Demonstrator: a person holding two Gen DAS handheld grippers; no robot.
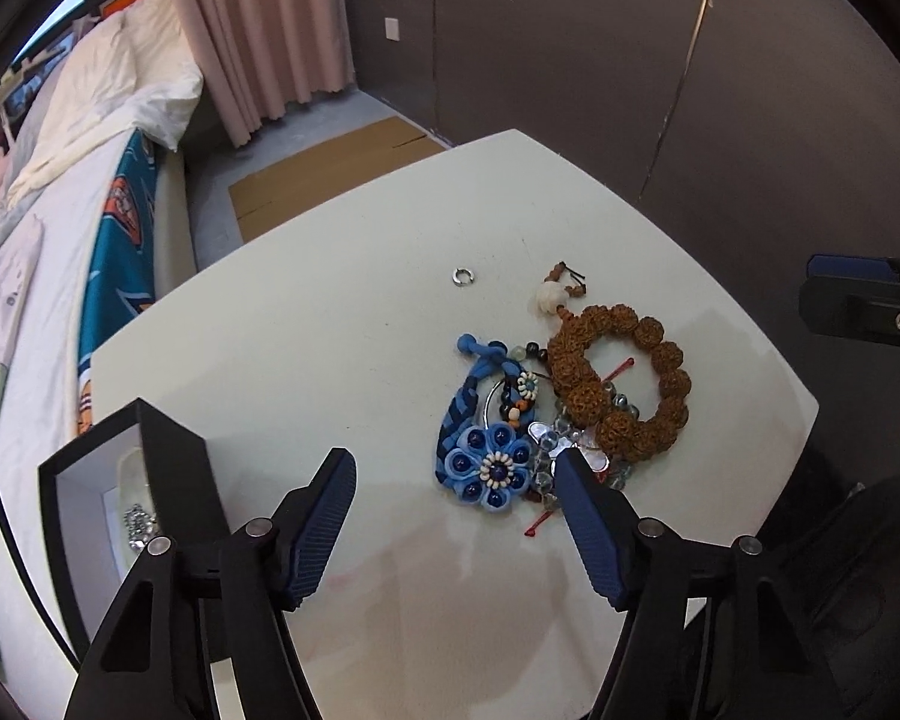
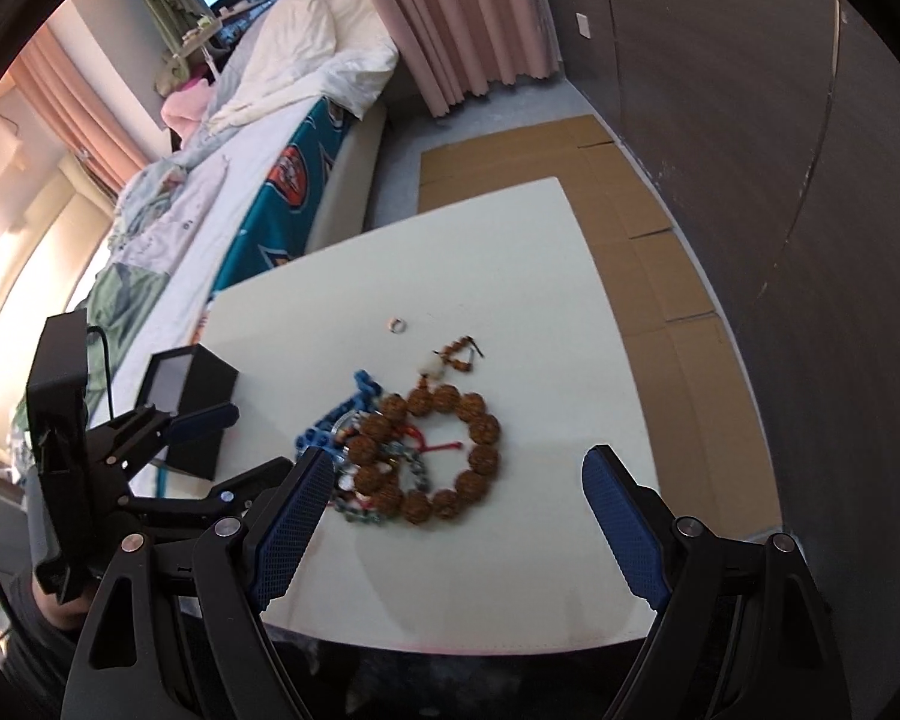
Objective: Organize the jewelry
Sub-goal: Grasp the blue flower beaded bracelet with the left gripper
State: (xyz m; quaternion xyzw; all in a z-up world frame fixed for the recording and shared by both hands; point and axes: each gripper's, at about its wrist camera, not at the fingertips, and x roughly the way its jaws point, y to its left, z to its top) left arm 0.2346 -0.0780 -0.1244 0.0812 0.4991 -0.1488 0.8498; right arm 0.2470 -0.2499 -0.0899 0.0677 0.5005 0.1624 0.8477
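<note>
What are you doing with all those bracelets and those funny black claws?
A person holds a two-finger gripper in each hand and is sorting jewelry on a white table. Both the left gripper and the right gripper are open and hold nothing. A pile with a brown bead bracelet, a blue flower bracelet and clear beads lies in front of them. A small silver ring sits apart. A black box at the left already has something sparkly inside.

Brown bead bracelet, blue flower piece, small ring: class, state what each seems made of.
Brown bead bracelet: probably seed or carved wood, matte, knobbly surface. Blue flower piece: seemingly soft fabric or clay petals holding glossy dark beads. Small ring: likely metal, silvery sheen.
</note>
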